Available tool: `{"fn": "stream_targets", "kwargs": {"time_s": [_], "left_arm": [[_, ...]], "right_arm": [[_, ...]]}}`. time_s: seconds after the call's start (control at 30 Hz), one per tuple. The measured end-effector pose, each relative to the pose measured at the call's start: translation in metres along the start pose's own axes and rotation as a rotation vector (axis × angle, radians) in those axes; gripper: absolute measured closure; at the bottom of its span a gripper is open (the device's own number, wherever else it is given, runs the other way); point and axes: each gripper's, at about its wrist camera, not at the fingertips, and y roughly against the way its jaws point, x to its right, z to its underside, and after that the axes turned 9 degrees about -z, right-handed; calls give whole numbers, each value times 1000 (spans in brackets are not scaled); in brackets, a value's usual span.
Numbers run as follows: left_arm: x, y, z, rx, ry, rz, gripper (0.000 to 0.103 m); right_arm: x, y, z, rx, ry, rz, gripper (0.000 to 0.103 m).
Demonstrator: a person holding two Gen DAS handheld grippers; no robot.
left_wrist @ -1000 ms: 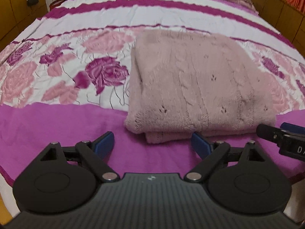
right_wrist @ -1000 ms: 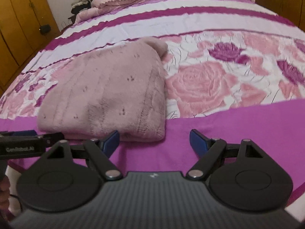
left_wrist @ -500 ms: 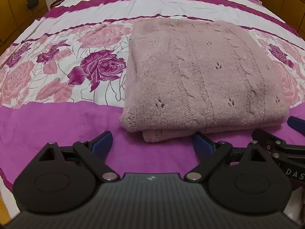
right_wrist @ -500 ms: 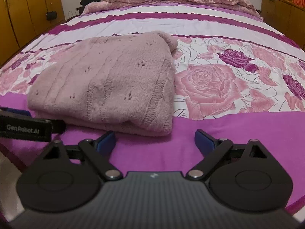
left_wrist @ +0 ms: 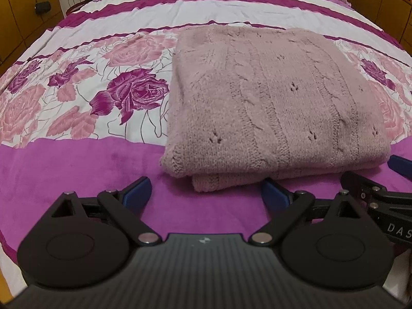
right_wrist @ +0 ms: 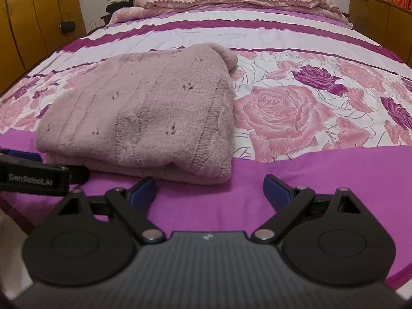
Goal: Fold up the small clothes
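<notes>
Both sets of tongs have crept in toward the near hem over the last second, so another fold, or just a tidy-up, looks imminent. The left tongs (left_wrist: 206, 193) gape wide and hold nothing, and the right tongs (right_wrist: 209, 189) are just as wide and empty. The knitted sweater (left_wrist: 273, 108) lies folded into a thick, soft rectangle near the foot of the bed (left_wrist: 77, 170), dusty pink, fuzzy, cable-ribbed with little eyelets, on a plush magenta band below printed roses.
</notes>
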Motion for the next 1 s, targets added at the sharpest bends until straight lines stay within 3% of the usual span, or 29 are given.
{"fn": "stream_targets", "kwargs": {"time_s": [1.0], "left_arm": [[2,-2,3,16,-19,-7,6]], "right_arm": [[-3,-2,2,3,14,8,9]]}}
